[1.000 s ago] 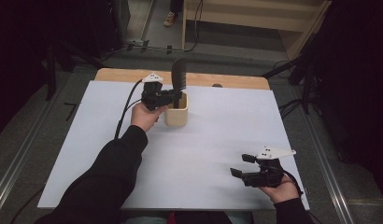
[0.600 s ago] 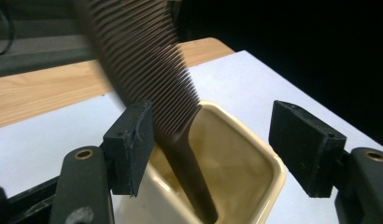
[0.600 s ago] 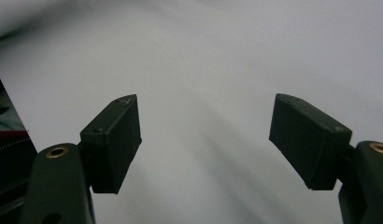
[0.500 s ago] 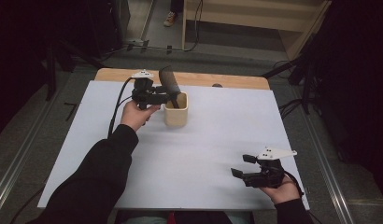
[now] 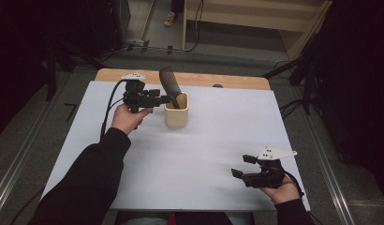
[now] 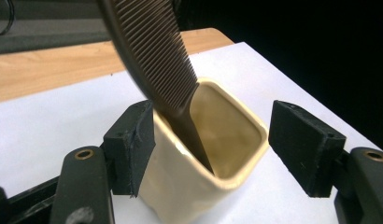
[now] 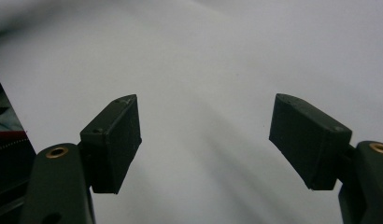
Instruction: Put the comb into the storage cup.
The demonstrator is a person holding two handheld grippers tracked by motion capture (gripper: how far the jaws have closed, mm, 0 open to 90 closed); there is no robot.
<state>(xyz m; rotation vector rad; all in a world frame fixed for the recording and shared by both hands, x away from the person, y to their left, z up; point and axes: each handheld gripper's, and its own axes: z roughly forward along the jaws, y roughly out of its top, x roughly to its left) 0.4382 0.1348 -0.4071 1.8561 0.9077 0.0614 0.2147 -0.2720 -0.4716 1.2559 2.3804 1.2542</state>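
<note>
A cream square cup (image 5: 175, 117) stands at the back of the white sheet. A dark comb (image 5: 169, 82) stands in it and leans up to the left. My left gripper (image 5: 163, 99) is level just left of the cup's rim. Its jaws have just been opening and press on nothing. In the left gripper view the cup (image 6: 180, 186) and comb (image 6: 152, 51) stand just ahead, between the open jaws of the left gripper (image 6: 213, 135). My right gripper (image 5: 240, 166) rests open at the front right, with bare sheet between its jaws in the right gripper view (image 7: 203, 135).
The white sheet (image 5: 204, 140) covers most of the table, with a wooden strip (image 5: 227, 80) bare at the back. Dark floor and cables surround the table. Wooden furniture (image 5: 255, 18) and a person's shoe (image 5: 170, 18) are behind it.
My left gripper let go of the comb and drew back to the left. The comb now leans in the cup on its own. The right gripper stayed put.
</note>
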